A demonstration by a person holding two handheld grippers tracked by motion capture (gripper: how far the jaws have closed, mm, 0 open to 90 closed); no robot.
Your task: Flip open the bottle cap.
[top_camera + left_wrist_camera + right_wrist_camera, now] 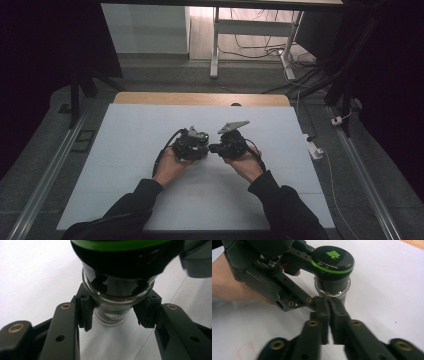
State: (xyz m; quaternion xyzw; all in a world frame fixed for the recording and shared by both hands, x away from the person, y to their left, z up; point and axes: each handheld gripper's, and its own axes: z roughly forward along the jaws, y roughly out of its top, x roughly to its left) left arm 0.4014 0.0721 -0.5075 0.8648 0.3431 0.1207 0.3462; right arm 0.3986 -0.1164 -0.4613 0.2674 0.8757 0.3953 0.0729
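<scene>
Left tongs clamp the round glass jar below its glossy black, green-ringed lid, above the smooth white worktop. Right tongs are pressed together, empty.

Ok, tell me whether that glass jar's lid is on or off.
On. In the right gripper view the black lid with its green ring sits atop the glass jar, which the left gripper clamps below the lid.
</scene>
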